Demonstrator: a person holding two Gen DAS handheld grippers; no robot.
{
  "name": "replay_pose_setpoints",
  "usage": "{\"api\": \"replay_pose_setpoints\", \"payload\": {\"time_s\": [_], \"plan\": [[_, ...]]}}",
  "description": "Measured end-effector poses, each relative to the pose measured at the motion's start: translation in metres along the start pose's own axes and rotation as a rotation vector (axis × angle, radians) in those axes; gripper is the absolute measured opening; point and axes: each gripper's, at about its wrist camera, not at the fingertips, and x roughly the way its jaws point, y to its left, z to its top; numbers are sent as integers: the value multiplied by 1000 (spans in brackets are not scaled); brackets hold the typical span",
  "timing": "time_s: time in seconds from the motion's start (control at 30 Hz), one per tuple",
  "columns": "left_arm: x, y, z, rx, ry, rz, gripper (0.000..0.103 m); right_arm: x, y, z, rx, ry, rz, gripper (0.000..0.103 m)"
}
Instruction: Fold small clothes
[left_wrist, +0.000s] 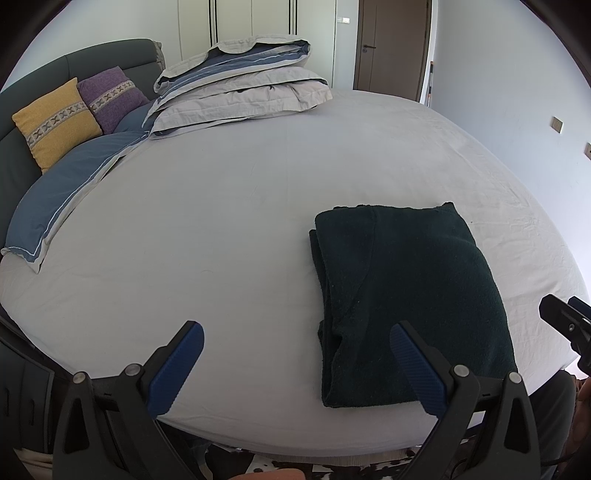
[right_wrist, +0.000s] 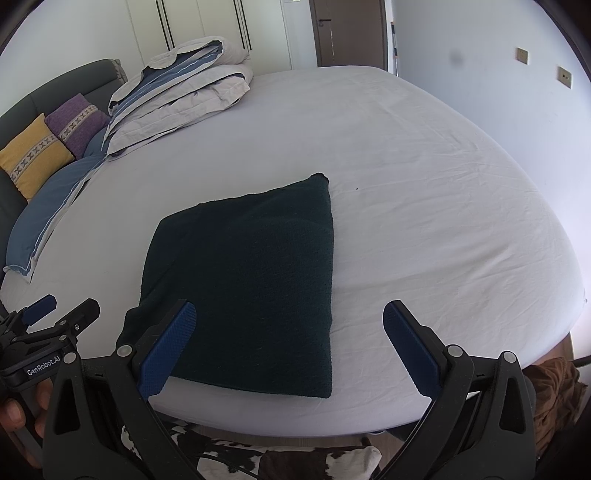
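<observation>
A dark green garment (left_wrist: 410, 295) lies folded into a flat rectangle on the grey bed sheet (left_wrist: 229, 221), near the bed's front edge; it also shows in the right wrist view (right_wrist: 251, 280). My left gripper (left_wrist: 295, 338) is open and empty, held above the front edge with its right finger over the garment's near left part. My right gripper (right_wrist: 290, 317) is open and empty, above the garment's near edge. The left gripper also shows at the left edge of the right wrist view (right_wrist: 61, 306), and the right gripper at the right edge of the left wrist view (left_wrist: 565, 321).
A folded grey and blue duvet (left_wrist: 240, 88) lies at the back of the bed. A blue pillow (left_wrist: 70, 195), a yellow cushion (left_wrist: 55, 122) and a purple cushion (left_wrist: 110, 96) lean on the dark headboard (left_wrist: 92, 62) at the left. A cowhide rug (right_wrist: 280, 461) lies below the bed's front edge.
</observation>
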Motion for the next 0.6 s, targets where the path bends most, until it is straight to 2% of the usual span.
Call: {"api": "replay_pose_setpoints", "payload": {"time_s": [0.6], "plan": [[1,2,-3,0,2,-4,103,1,1,0,2,0,1,103]]}}
